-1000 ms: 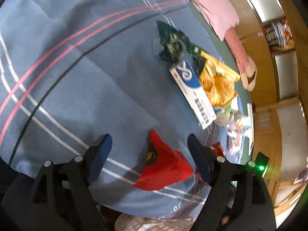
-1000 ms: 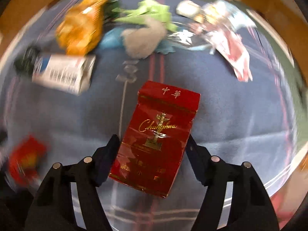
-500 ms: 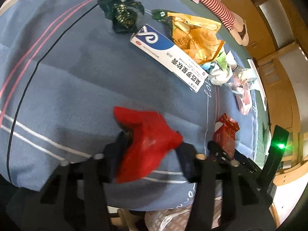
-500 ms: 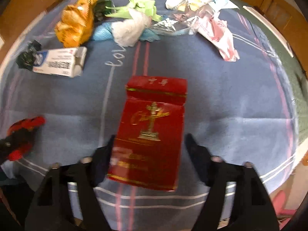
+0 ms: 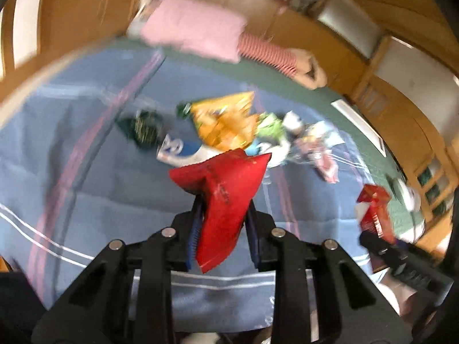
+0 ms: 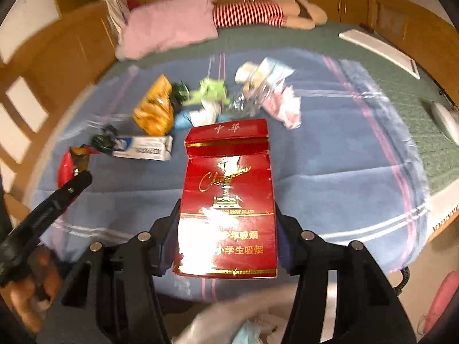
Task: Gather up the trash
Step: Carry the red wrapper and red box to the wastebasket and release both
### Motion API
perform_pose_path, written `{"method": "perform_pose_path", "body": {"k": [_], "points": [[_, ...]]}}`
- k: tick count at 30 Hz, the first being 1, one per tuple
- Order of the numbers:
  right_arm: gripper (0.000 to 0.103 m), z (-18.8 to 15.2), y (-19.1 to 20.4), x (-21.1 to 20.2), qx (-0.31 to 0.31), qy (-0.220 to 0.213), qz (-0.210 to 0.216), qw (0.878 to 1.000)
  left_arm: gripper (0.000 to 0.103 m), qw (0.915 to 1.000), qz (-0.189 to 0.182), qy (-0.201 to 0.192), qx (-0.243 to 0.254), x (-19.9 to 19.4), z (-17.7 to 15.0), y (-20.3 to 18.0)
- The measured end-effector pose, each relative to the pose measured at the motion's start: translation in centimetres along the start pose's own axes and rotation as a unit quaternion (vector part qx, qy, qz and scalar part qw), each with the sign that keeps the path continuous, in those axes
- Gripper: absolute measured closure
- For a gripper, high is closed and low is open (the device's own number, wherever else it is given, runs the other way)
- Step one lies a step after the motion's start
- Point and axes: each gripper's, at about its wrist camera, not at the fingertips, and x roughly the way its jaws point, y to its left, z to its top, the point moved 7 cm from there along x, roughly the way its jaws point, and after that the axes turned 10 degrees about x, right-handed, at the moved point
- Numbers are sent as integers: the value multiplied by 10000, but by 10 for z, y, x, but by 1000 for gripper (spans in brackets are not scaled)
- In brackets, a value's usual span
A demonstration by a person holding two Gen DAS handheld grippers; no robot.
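A blue striped blanket (image 6: 330, 154) covers a bed in a wood-panelled room, with a pink pillow (image 6: 169, 25) at its far end. The left gripper (image 5: 222, 223) is clamped on a crumpled red wrapper (image 5: 226, 197), lifted above the blanket; the right gripper (image 6: 226, 229) pinches a red cigarette pack (image 6: 228, 200), glare washing out its lower print. Beyond lie an orange bag (image 6: 155, 109), a toothpaste box (image 6: 143, 149) and blurred scraps. Only the right view shows something pale and blurred at its bottom edge.

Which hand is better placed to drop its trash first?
Right, probably. The right gripper holds the red cigarette pack directly above a whitish bag; the left gripper holds the red wrapper over the blanket.
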Motion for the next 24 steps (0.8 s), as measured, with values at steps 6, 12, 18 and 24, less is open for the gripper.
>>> {"method": "perform_pose_path", "body": {"k": [6, 12, 18, 24], "points": [[47, -27, -30, -78, -13, -303, -147, 9994, 74, 9967, -169, -250, 749, -60, -1, -44], [47, -78, -69, -117, 178, -199, -400, 9988, 74, 9845, -164, -550, 1659, -107, -5, -94], [47, -138, -103, -84, 625, 480, -588, 9952, 74, 9715, -470, -570, 2250, -119, -22, -142], [22, -154, -114, -72, 831, 849, -647, 9908, 74, 9627, -663, -405, 2591, -111, -40, -166]]}}
